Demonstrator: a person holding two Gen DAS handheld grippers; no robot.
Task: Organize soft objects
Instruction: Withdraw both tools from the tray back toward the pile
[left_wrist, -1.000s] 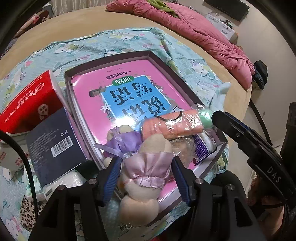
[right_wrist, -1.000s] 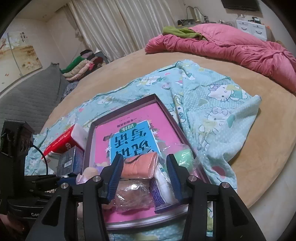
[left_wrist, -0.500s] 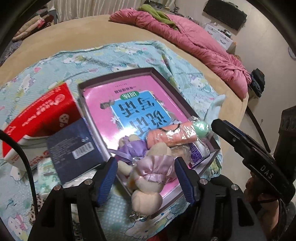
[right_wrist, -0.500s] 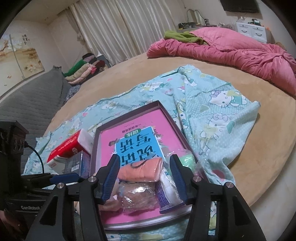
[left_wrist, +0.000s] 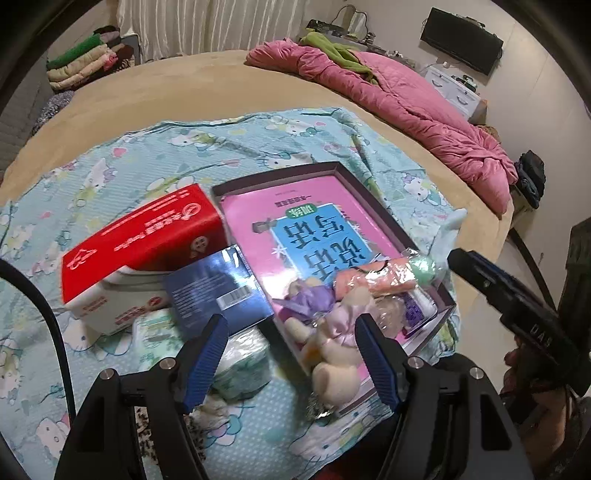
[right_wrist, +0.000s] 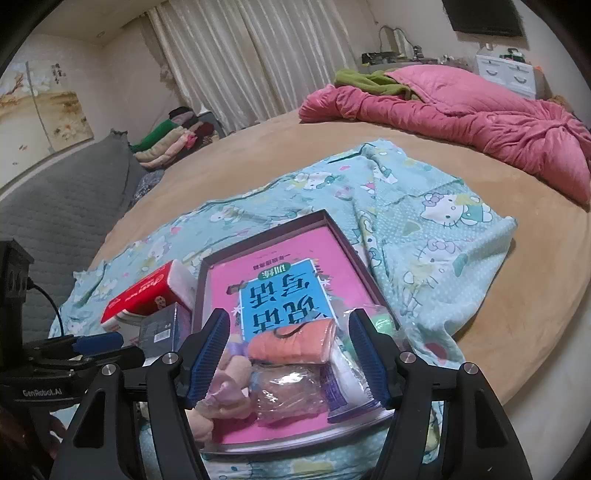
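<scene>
The tray's far half lies clear, while the red box and dark box crowd its left rim.

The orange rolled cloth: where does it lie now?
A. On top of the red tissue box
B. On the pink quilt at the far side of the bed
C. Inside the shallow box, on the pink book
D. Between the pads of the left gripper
C: the orange rolled cloth lies inside the shallow box, across the near end of the pink book, beside the plush doll.
</scene>
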